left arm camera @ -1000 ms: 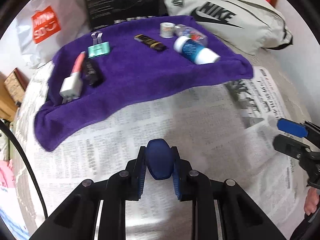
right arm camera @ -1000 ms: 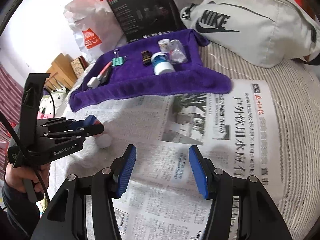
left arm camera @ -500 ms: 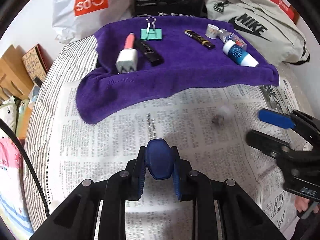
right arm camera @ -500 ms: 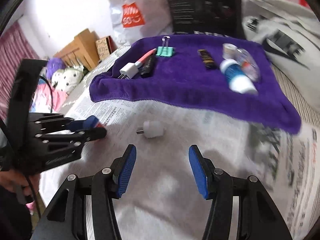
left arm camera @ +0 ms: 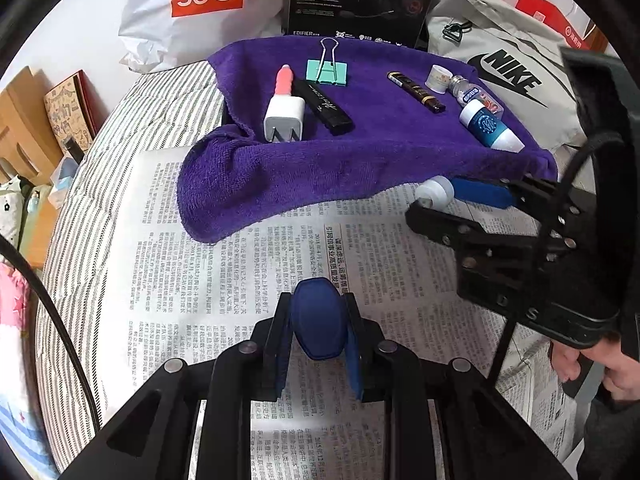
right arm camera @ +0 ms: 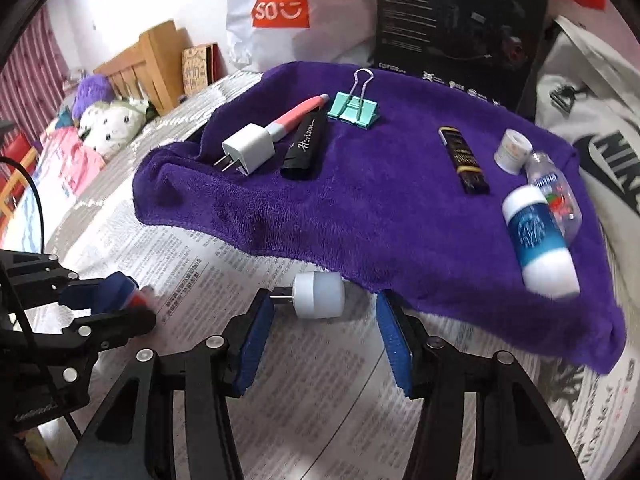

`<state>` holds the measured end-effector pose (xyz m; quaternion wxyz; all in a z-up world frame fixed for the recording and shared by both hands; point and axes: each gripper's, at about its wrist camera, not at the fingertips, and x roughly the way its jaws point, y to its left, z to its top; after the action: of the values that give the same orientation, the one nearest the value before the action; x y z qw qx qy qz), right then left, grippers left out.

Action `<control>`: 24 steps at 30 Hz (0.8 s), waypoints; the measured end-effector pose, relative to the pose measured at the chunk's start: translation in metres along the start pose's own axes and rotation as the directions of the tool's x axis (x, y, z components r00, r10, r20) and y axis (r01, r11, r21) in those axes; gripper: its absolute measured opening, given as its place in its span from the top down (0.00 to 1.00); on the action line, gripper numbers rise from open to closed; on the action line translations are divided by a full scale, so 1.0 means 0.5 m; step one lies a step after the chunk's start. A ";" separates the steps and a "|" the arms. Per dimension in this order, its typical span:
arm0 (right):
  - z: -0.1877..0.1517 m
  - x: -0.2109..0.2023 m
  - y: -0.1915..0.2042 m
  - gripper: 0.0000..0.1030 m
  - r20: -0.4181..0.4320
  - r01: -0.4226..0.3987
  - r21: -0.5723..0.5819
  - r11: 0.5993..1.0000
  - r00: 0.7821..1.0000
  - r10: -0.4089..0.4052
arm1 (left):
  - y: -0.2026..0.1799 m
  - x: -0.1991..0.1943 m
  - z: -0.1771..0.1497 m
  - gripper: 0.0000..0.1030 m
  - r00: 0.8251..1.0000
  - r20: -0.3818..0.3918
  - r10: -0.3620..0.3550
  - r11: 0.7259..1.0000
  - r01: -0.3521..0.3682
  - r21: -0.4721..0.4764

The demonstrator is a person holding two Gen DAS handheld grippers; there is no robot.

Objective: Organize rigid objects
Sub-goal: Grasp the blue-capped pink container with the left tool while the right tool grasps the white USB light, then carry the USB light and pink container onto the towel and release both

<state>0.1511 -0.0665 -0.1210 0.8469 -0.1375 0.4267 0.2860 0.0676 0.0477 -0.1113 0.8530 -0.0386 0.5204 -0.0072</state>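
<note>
A small white round plug [right arm camera: 320,294] lies on the newspaper [right arm camera: 304,380] at the purple towel's [right arm camera: 380,208] near edge. My right gripper [right arm camera: 325,320] is open and straddles it, a blue pad on each side; the plug's prong points at the left pad. In the left wrist view the plug [left arm camera: 435,190] sits between the right gripper's [left arm camera: 444,206] fingers. My left gripper [left arm camera: 318,304] is shut on a dark blue hexagonal piece [left arm camera: 318,332] above the newspaper. From the right wrist it appears as the left gripper [right arm camera: 120,300], low at the left.
On the towel lie a white charger [right arm camera: 250,148], a pink pen [right arm camera: 296,116], a black case [right arm camera: 306,148], a teal binder clip [right arm camera: 354,106], a black-gold stick [right arm camera: 464,160], a small jar [right arm camera: 512,150] and two bottles [right arm camera: 538,240]. Bags and a black box [right arm camera: 460,20] stand behind.
My right gripper has moved forward to the white plug and now has it between its open fingers. The left gripper has kept the blue piece and drawn closer to the towel.
</note>
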 end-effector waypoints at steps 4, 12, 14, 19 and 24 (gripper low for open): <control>0.010 0.003 0.001 0.64 -0.004 -0.004 -0.014 1.000 1.000 0.004 | 0.003 0.000 0.002 0.78 1.000 -0.004 -0.010 1.000 0.010 -0.004; -0.026 -0.054 -0.023 0.65 -0.024 -0.039 0.025 0.999 0.999 0.040 | 0.002 -0.001 0.001 0.78 1.000 0.003 -0.013 1.000 0.013 0.005; -0.045 -0.075 -0.034 0.65 -0.026 -0.046 0.049 0.998 0.999 0.047 | 0.001 0.000 0.001 0.78 1.000 0.003 -0.019 1.000 0.019 0.004; -0.081 -0.107 -0.057 0.64 -0.025 -0.056 0.097 0.994 0.998 0.058 | -0.006 0.002 0.006 0.78 1.000 0.002 -0.028 1.000 0.028 0.013; -0.088 -0.129 -0.070 0.64 -0.003 -0.106 0.101 0.989 0.994 0.107 | -0.010 0.000 0.015 0.78 1.000 0.004 -0.029 0.999 0.029 0.020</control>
<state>0.1135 -0.1393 -0.0959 0.8345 -0.0729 0.4509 0.3084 0.0747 0.0431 -0.1076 0.8542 -0.0375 0.5180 -0.0247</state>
